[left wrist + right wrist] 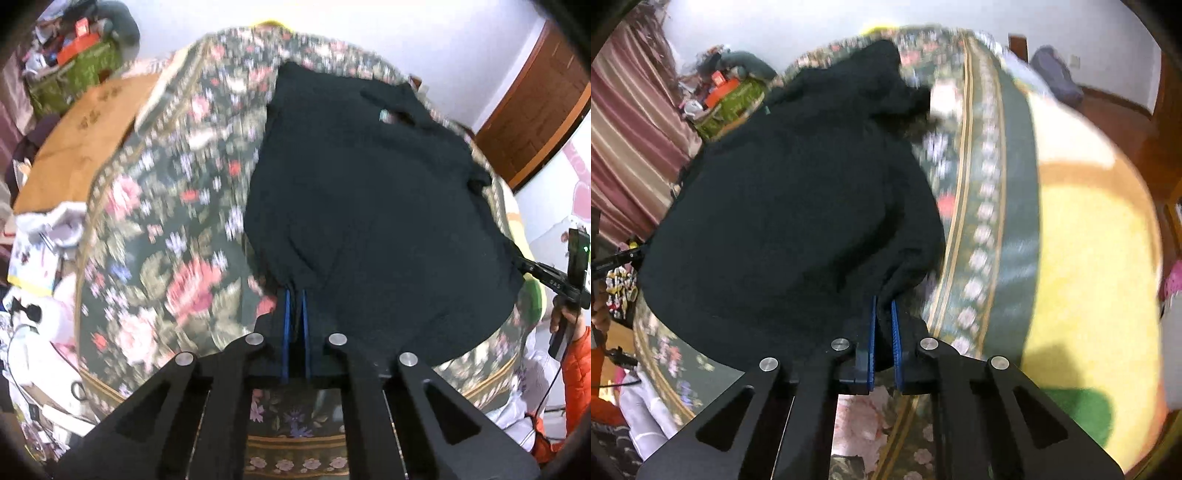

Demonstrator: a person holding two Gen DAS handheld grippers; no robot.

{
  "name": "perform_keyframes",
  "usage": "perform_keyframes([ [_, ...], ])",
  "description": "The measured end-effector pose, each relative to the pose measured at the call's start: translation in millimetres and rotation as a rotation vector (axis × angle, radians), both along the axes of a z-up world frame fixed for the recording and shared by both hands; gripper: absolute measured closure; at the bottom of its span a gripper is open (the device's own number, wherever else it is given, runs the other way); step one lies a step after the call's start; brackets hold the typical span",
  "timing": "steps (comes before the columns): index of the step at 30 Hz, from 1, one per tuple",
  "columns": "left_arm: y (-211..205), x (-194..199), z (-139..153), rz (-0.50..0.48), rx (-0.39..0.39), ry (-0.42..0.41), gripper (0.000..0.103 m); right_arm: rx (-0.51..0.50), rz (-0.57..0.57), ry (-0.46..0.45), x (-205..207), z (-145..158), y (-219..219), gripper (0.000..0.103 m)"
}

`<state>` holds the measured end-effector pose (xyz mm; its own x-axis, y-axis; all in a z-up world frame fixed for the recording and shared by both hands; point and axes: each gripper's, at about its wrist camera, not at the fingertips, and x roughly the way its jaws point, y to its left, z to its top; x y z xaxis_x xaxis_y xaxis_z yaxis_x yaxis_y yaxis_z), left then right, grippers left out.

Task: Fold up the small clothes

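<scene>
A black garment [369,206] lies spread on a floral bedspread [155,229], its label near the far end. My left gripper [294,295] is shut on its near left corner, the cloth pinched between the blue pads. In the right wrist view the same black garment [790,221] fills the left half. My right gripper [883,306] is shut on its near right corner. The right gripper also shows at the right edge of the left wrist view [554,280], at the garment's edge. Both views are motion-blurred.
A yellow blanket [1082,266] lies on the bed to the right of the floral bedspread [997,221]. A wooden cabinet top [85,140] and cluttered boxes [74,59] stand at the left. A wooden door [535,110] is at the far right.
</scene>
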<state>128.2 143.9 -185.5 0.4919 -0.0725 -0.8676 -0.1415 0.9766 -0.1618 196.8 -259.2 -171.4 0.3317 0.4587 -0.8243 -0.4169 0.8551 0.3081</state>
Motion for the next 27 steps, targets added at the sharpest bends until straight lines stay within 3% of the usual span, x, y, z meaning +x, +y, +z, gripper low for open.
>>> perform_keyframes([
  [12,0,30,120,0.017,0.069,-0.282,0.099,0.034,0.000,-0.295,40,124,3,0.097],
  [17,-1,58,163,0.022,0.100,-0.372,0.099,0.014,0.012,-0.401,56,158,16,0.097],
  [22,2,99,184,0.051,0.145,-0.398,0.100,0.003,0.006,-0.452,86,178,33,0.097],
  [27,19,152,177,0.104,0.190,-0.371,0.100,-0.035,-0.003,-0.454,125,174,50,0.097],
])
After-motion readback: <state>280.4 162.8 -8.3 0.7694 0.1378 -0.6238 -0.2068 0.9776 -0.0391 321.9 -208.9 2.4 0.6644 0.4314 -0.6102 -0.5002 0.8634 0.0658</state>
